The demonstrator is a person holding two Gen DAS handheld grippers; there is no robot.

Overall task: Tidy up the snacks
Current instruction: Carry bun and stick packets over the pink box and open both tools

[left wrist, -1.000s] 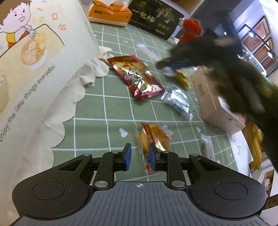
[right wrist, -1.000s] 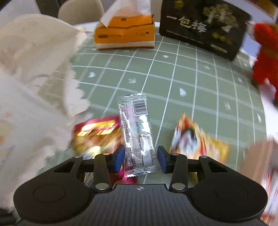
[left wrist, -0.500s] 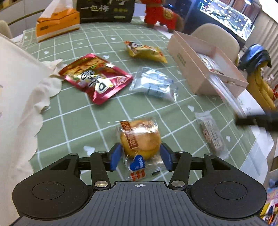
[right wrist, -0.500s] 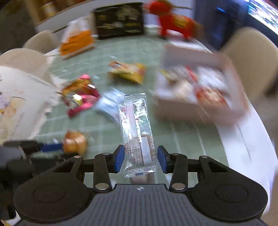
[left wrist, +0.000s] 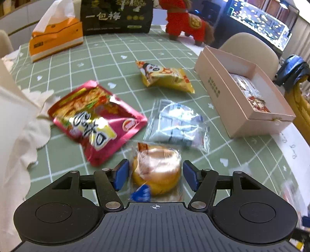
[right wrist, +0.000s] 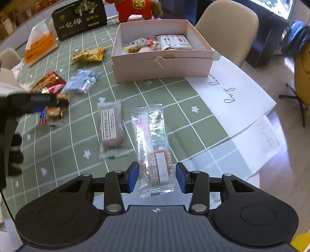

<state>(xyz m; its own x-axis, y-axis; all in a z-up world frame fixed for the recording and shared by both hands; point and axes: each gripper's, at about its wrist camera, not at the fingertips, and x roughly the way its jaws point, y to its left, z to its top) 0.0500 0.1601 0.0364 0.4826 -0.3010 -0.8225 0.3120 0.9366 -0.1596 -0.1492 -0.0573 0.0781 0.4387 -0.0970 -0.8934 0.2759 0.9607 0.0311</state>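
Snacks lie scattered over the green checked tablecloth (left wrist: 64, 155), and some already sit in the pale pink box (right wrist: 160, 64) at the table's far right side. That box is open-topped; inside it, seen from the right wrist, are a white packet with red print (right wrist: 174, 41) against the back wall and a small heap of mixed wrappers (right wrist: 139, 45) beside it, though how many pieces make up the heap is hard to tell.

The left gripper (left wrist: 155, 175) points down at a wrapped round bun (left wrist: 157, 170) lying on the cloth; its jaws are opening, and the bun sits between the blue pads with a gap on each side. Just beyond it are a red crinkled packet (left wrist: 95, 120), a clear bag of small blue-white pieces (left wrist: 178, 124) and a yellow packet (left wrist: 164, 77).

The right gripper (right wrist: 157, 179) is clamped on a long clear-wrapped bar (right wrist: 153, 143), gripping its near end, the rest sticking out forward above the table. A brownish bar in a clear wrapper (right wrist: 111, 128) lies on the cloth just left of it.

An orange tissue box (left wrist: 56, 40) and a black package (left wrist: 116, 16) stand at the far edge.
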